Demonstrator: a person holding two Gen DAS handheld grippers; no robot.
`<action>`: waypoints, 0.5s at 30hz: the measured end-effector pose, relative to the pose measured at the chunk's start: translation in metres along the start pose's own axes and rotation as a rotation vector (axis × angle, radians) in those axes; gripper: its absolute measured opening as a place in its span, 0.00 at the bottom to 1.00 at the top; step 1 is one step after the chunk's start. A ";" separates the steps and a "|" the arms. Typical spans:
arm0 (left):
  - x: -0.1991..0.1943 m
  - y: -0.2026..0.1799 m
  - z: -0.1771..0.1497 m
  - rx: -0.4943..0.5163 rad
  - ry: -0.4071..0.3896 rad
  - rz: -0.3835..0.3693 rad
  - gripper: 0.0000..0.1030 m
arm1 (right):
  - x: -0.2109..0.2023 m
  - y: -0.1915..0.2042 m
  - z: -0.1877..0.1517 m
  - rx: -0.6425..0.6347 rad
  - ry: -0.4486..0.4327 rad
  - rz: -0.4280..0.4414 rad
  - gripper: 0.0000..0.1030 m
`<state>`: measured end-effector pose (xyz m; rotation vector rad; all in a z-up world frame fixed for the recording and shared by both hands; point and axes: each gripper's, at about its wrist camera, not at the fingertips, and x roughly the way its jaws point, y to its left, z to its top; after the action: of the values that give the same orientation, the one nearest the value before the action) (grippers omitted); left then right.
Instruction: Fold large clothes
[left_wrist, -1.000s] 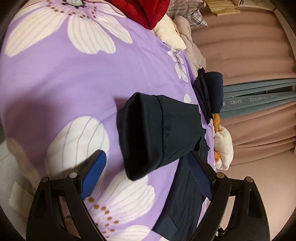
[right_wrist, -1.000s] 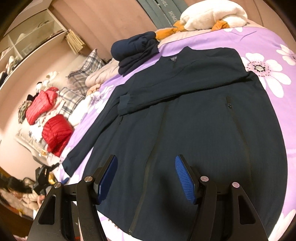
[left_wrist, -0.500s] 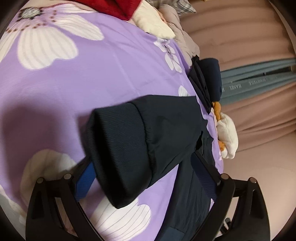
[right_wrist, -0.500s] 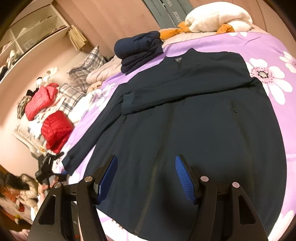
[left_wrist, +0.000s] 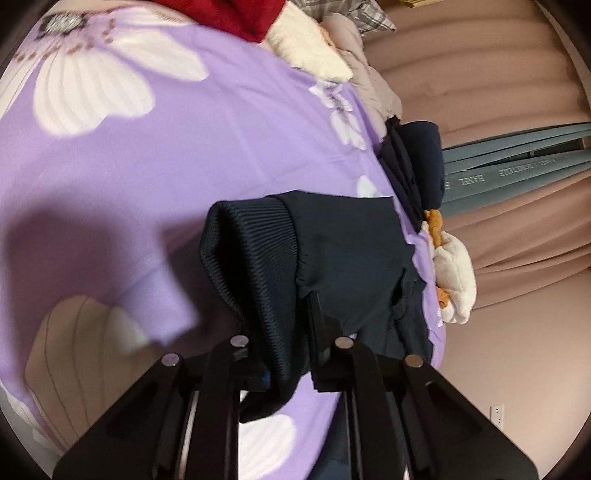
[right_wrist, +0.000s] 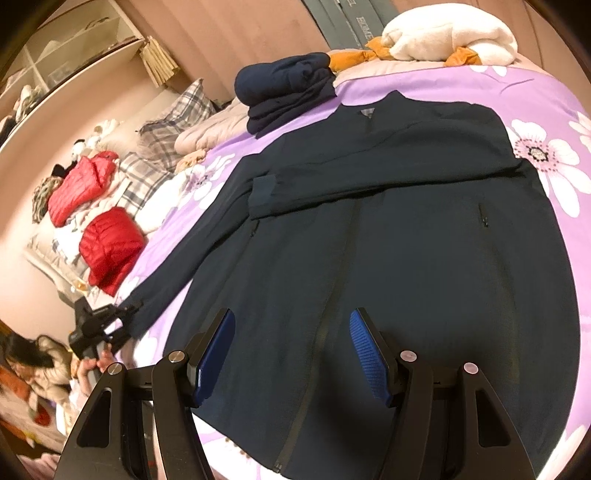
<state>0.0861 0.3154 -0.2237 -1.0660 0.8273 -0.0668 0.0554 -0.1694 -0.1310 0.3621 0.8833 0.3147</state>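
A dark navy zip jacket (right_wrist: 388, 258) lies spread front-up on the purple flowered bedspread (right_wrist: 535, 96). One sleeve is folded across its chest; the other sleeve (right_wrist: 177, 273) stretches out to the left. My left gripper (left_wrist: 284, 354) is shut on the ribbed cuff (left_wrist: 251, 266) of that outstretched sleeve; it also shows small in the right wrist view (right_wrist: 99, 325). My right gripper (right_wrist: 291, 350) is open and empty, hovering above the jacket's hem near the zip.
A folded navy pile (right_wrist: 288, 88) and a white and orange plush (right_wrist: 443, 40) sit at the bed's far end. Red puffer jackets (right_wrist: 110, 247) and plaid pillows (right_wrist: 166, 125) lie to the left. Curtains (left_wrist: 498, 74) hang behind the bed.
My left gripper moved onto the sleeve cuff and closed on it. The right gripper stayed open and rose slightly over the hem.
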 end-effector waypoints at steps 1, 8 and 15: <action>-0.002 -0.008 0.005 0.000 0.002 -0.016 0.10 | 0.002 -0.001 0.000 0.004 0.004 0.001 0.62; -0.027 -0.114 0.049 0.120 -0.072 -0.120 0.08 | 0.000 -0.010 0.002 0.029 -0.004 0.021 0.62; -0.012 -0.296 0.030 0.432 -0.053 -0.151 0.08 | -0.009 -0.030 -0.001 0.075 -0.039 0.044 0.62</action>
<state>0.1937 0.1916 0.0248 -0.7158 0.6448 -0.3296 0.0526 -0.1997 -0.1377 0.4561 0.8514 0.3145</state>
